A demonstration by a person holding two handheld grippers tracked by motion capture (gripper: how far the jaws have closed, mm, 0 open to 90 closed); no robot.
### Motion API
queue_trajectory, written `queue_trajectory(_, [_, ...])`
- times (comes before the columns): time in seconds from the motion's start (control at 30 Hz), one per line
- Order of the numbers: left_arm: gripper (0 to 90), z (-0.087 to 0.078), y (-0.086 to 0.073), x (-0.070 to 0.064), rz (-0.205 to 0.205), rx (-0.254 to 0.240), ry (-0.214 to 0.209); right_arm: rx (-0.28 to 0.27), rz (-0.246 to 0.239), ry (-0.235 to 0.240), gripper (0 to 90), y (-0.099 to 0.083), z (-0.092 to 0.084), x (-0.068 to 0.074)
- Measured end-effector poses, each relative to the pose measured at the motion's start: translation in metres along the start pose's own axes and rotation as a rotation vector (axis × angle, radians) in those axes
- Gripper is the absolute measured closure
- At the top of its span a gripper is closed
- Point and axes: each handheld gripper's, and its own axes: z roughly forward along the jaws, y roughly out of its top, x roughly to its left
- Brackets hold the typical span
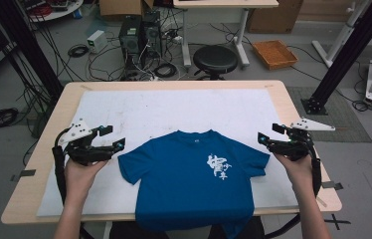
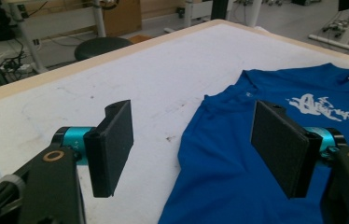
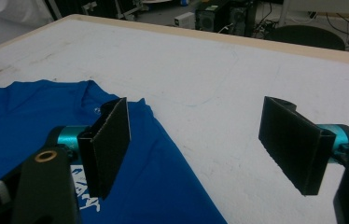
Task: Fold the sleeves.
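Note:
A blue T-shirt (image 1: 191,174) with a white print lies flat on the white mat (image 1: 174,112), its hem hanging over the table's near edge. My left gripper (image 1: 113,137) hovers just left of the shirt's left sleeve, jaws wide open and empty. In the left gripper view the left gripper (image 2: 193,149) frames the shirt (image 2: 238,154) and bare mat. My right gripper (image 1: 266,134) hovers by the right sleeve, also open with nothing between its jaws. From the right gripper view, the right gripper (image 3: 200,149) looks over the shirt's (image 3: 32,116) collar and shoulder.
The wooden table (image 1: 49,129) carries the white mat. Beyond its far edge stand a black stool (image 1: 215,59), computer towers (image 1: 139,35) with tangled cables, and an orange tray (image 1: 274,53) on the floor. Black frame posts (image 1: 340,55) rise at the right.

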Motion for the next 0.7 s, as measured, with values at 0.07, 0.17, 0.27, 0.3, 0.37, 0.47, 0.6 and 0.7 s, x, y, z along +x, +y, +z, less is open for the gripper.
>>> queue_trajectory(0.07, [30.1,0.0,0.0,0.0,0.002,0.001,-0.006,-0.002,-0.001,0.0,24.6,0.0,-0.001,0.001])
queue_trajectory(0.17, [30.1,0.003,0.0,0.0,0.005,0.005,-0.008,-0.005,-0.005,0.0,24.6,0.001,-0.004,0.002])
queue_trajectory(0.27, [30.1,0.007,-0.002,0.001,0.001,0.017,-0.005,-0.007,-0.006,-0.01,24.6,0.0,-0.007,0.001])
queue_trajectory(0.3, [30.1,0.01,-0.003,0.003,0.001,0.035,0.005,-0.008,-0.005,-0.011,24.6,0.0,-0.008,0.0])
queue_trajectory(0.37, [30.1,0.011,-0.005,0.004,-0.004,0.047,0.011,-0.01,0.0,-0.016,24.6,-0.001,-0.009,-0.001])
queue_trajectory(0.47, [30.4,0.012,-0.008,0.005,-0.015,0.05,0.016,-0.01,0.004,-0.023,24.6,-0.002,-0.009,-0.003])
queue_trajectory(0.6, [30.3,0.012,-0.013,0.011,-0.057,0.075,0.007,-0.009,0.013,-0.025,24.6,-0.003,-0.01,-0.005])
queue_trajectory(0.7, [30.7,0.011,-0.02,0.015,-0.082,0.093,0.015,-0.011,0.006,-0.03,24.6,-0.002,-0.01,-0.004])
